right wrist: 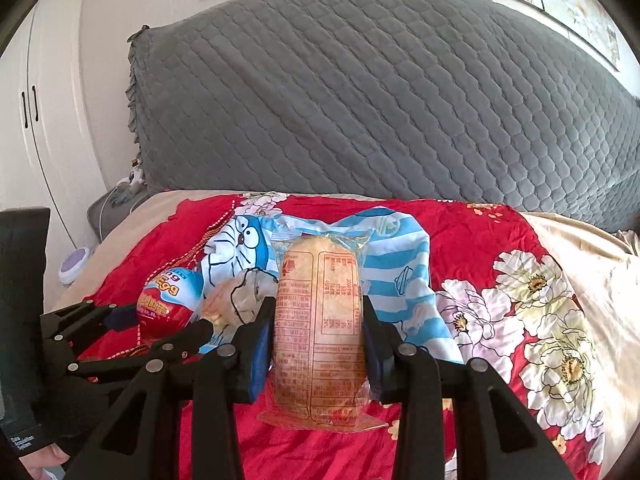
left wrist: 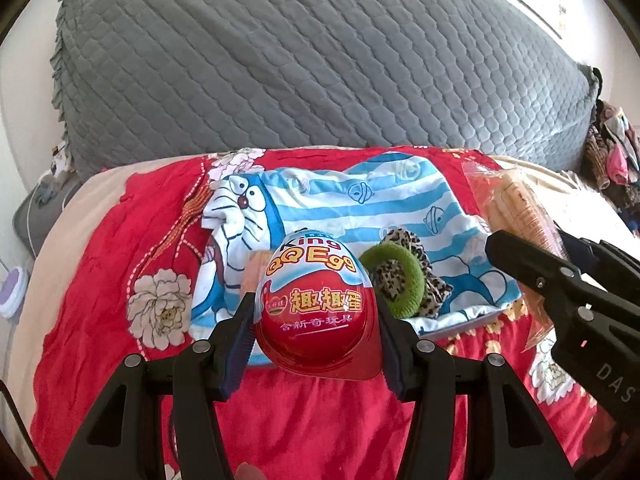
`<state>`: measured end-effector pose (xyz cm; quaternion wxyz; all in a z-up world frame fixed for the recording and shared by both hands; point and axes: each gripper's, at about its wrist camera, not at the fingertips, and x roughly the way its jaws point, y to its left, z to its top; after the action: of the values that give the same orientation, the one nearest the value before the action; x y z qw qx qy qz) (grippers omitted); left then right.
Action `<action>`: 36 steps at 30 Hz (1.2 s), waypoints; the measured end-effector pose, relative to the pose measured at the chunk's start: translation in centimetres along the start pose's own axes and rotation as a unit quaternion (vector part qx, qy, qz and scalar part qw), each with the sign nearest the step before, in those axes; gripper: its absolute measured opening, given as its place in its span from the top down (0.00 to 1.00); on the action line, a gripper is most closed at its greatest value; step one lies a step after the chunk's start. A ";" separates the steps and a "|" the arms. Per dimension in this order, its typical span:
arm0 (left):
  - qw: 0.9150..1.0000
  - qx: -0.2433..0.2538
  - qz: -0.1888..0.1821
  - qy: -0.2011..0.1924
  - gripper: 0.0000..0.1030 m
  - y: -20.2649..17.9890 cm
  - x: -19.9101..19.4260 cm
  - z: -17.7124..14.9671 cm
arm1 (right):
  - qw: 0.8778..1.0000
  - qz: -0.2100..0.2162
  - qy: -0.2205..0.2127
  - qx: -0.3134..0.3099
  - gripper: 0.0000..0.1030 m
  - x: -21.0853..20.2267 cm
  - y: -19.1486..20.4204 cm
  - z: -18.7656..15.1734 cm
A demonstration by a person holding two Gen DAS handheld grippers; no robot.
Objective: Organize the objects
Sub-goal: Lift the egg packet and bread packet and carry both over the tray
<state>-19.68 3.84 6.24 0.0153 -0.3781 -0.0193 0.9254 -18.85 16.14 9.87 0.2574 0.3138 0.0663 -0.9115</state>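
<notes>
My left gripper (left wrist: 316, 316) is shut on a red and blue toy egg (left wrist: 316, 288), its blue pads pressing both sides, held above the bed. My right gripper (right wrist: 316, 316) is shut on a long bread roll in a clear wrapper (right wrist: 320, 320), also lifted. In the left wrist view the right gripper (left wrist: 532, 246) comes in from the right with the roll (left wrist: 516, 208). In the right wrist view the left gripper (right wrist: 164, 320) holds the egg (right wrist: 170, 300) at the left. A green hair tie (left wrist: 394, 276) and a leopard scrunchie (left wrist: 434, 294) lie on a blue-striped cartoon cloth (left wrist: 360, 196).
A red floral blanket (left wrist: 320, 420) covers the bed under a grey quilted headboard (left wrist: 320, 60). A crumpled clear packet (right wrist: 240, 300) lies on the cloth (right wrist: 400, 272). Clothes are piled at the right (left wrist: 612, 148). A white wardrobe (right wrist: 32, 120) stands at the left.
</notes>
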 end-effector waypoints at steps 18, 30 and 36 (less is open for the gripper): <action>1.000 0.002 0.000 0.010 0.45 -0.7 5.2 1.1 | 1.000 -0.006 -0.001 0.021 0.62 4.4 -2.0 -0.1; 1.000 -0.002 0.001 0.009 0.45 -0.5 7.8 2.0 | 0.999 -0.016 0.008 0.033 0.62 7.6 -3.4 -0.7; 1.000 -0.006 0.006 0.005 0.45 -0.4 8.8 2.2 | 0.999 -0.021 0.009 0.040 0.62 8.7 -4.2 -0.8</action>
<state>-27.49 4.57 1.68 0.0081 -0.3826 -0.0223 0.9236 -26.42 16.22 3.83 0.2248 0.3307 0.0385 -0.9158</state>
